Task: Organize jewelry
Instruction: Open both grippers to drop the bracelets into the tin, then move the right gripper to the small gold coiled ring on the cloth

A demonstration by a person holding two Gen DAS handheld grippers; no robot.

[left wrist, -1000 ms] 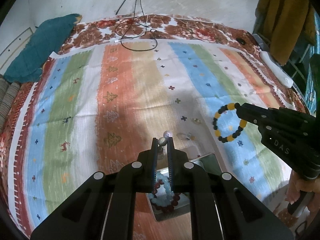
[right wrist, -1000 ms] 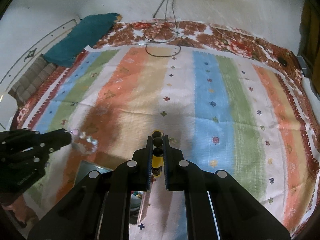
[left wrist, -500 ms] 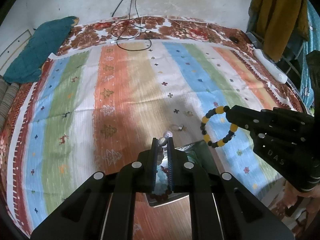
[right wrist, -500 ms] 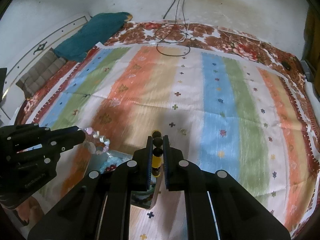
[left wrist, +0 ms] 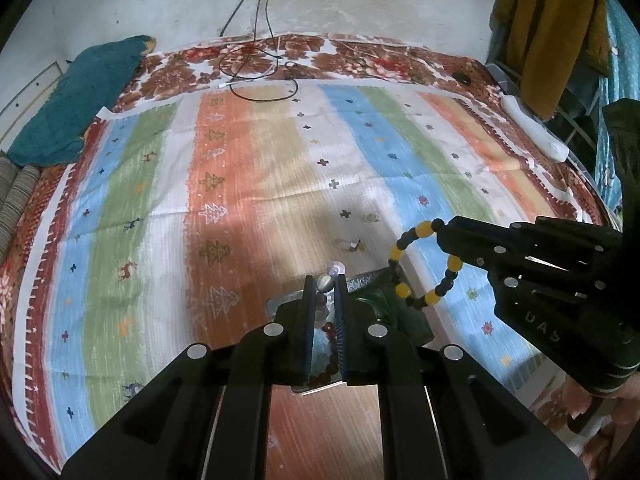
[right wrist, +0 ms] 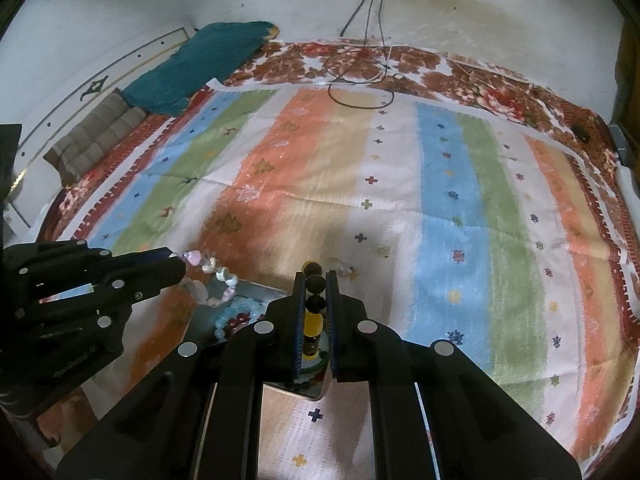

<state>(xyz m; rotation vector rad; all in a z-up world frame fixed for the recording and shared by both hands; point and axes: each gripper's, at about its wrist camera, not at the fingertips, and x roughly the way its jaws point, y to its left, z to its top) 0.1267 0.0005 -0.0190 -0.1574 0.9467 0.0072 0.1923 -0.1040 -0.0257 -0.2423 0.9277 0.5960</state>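
Bracelets [left wrist: 425, 266] (gripper-held) above tray [left wrist: 362, 282] rim

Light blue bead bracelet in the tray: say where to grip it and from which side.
Pinch the light blue bead bracelet at its left arc in the right wrist view, away from the dark red beads. It lies flat in the tray, so probably come straight down, one finger inside the loop.
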